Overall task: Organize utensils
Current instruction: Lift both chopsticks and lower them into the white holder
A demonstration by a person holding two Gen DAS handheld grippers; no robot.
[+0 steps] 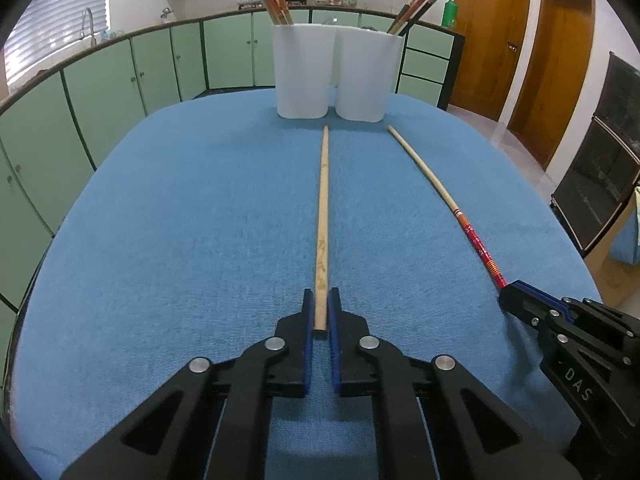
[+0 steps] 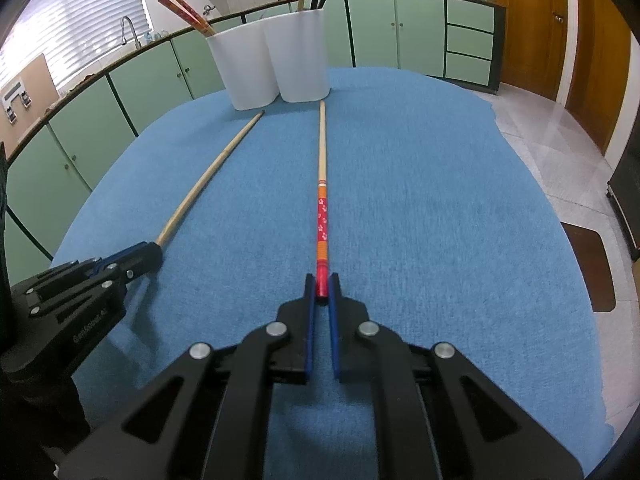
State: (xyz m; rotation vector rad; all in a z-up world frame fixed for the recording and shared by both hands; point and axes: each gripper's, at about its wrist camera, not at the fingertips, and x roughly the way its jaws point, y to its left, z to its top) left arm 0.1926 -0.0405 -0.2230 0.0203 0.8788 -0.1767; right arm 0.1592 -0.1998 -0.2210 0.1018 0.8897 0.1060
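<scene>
My left gripper [image 1: 321,300] is shut on the near end of a plain wooden chopstick [image 1: 323,208] that points toward two white cups. My right gripper [image 2: 321,285] is shut on the red end of a red-and-orange patterned chopstick [image 2: 322,200]. Both chopsticks lie along the blue cloth, tips near the cups. The left cup [image 1: 303,72] holds red-handled chopsticks; the right cup [image 1: 366,78] holds dark ones. In the right wrist view the left gripper [image 2: 154,254] and plain chopstick [image 2: 208,178] show at left. In the left wrist view the right gripper [image 1: 510,294] and patterned chopstick [image 1: 452,204] show at right.
The table wears a blue cloth [image 1: 160,240]. Green cabinets [image 1: 120,80] with a sink run behind it. Wooden doors [image 1: 520,40] stand at the right. A brown floor mat [image 2: 592,268] lies right of the table.
</scene>
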